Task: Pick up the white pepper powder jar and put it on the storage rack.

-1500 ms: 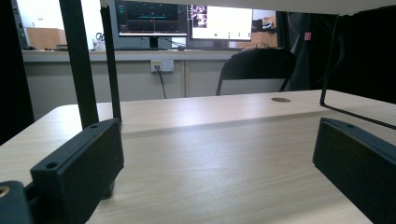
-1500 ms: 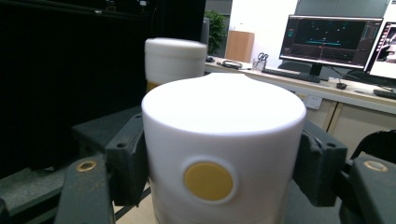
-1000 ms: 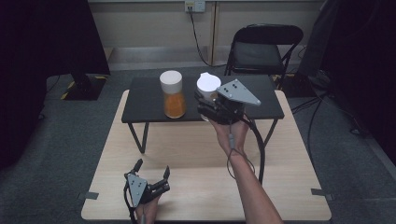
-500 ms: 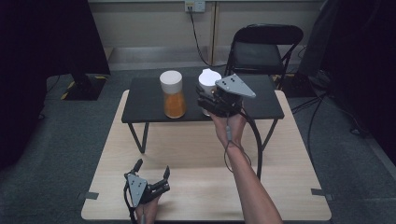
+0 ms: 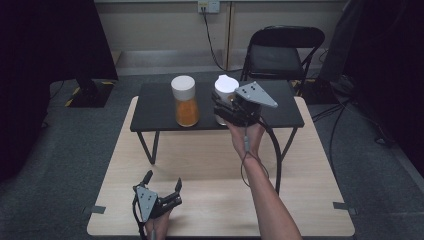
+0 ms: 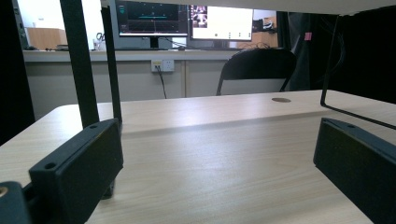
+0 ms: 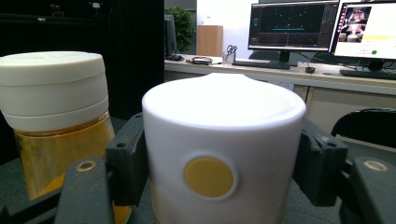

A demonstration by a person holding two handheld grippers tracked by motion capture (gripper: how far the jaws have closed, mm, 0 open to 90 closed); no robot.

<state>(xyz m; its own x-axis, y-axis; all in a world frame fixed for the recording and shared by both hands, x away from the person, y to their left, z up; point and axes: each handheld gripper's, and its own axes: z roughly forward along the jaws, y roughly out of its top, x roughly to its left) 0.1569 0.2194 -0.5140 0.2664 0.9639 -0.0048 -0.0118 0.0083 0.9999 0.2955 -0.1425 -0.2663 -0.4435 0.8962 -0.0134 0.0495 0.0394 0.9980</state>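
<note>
Looking from the left, the left claw (image 5: 162, 189) sits low on the light wooden counter (image 5: 210, 165) near the front edge, jaws spread wide with nothing between them; its hand is mostly cut off at the bottom of the high view. Further right, on the small black counter (image 5: 155, 110), an amber-filled jar (image 5: 186, 100) with a white cap stands just beside a white-lidded jar (image 7: 224, 154). The right claw (image 5: 225, 112) is clamped on that white-lidded one, a jaw pressed against each side. Its contents are hidden, honestly can't tell what's inside.
</note>
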